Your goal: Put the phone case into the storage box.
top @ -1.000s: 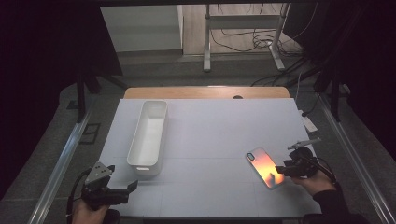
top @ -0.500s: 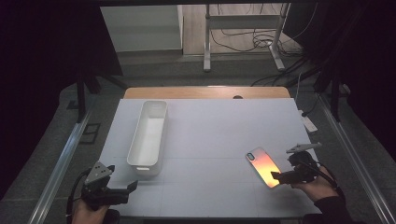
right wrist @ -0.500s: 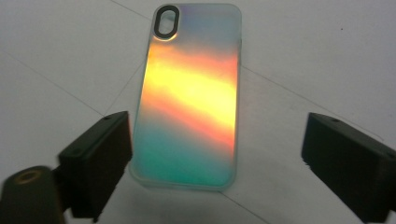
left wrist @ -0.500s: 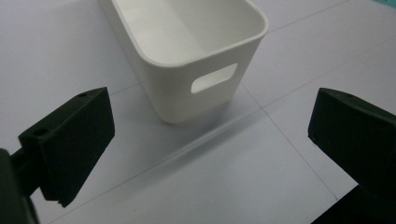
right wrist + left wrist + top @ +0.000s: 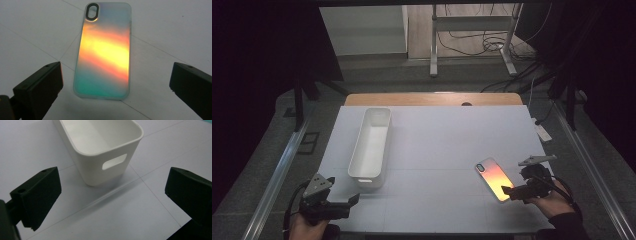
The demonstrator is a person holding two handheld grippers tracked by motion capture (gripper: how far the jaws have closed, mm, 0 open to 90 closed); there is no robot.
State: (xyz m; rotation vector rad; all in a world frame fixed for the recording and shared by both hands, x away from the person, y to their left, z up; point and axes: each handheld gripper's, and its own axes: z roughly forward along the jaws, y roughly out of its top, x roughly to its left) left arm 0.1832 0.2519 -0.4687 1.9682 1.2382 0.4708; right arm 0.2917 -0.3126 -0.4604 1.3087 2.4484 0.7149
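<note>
Black and held in a hand, the left tool (image 5: 354, 199) is seen at the lower left of the high view, its jaws spread wide with nothing between them. Just above it, the long white plastic bin (image 5: 373, 142) with a handle slot is stood on the pale grey worktop (image 5: 442, 135); in the left gripper view the bin (image 5: 105, 147) is framed between the jaws, untouched. At the lower right of the high view, the iridescent orange-and-teal phone case (image 5: 494, 178) is laid flat on the worktop. Its near end is met by the right tool (image 5: 508, 191), whose jaws have just been opening and are released; in the right gripper view the case (image 5: 105, 52) lies between them, clear of both pads.
</note>
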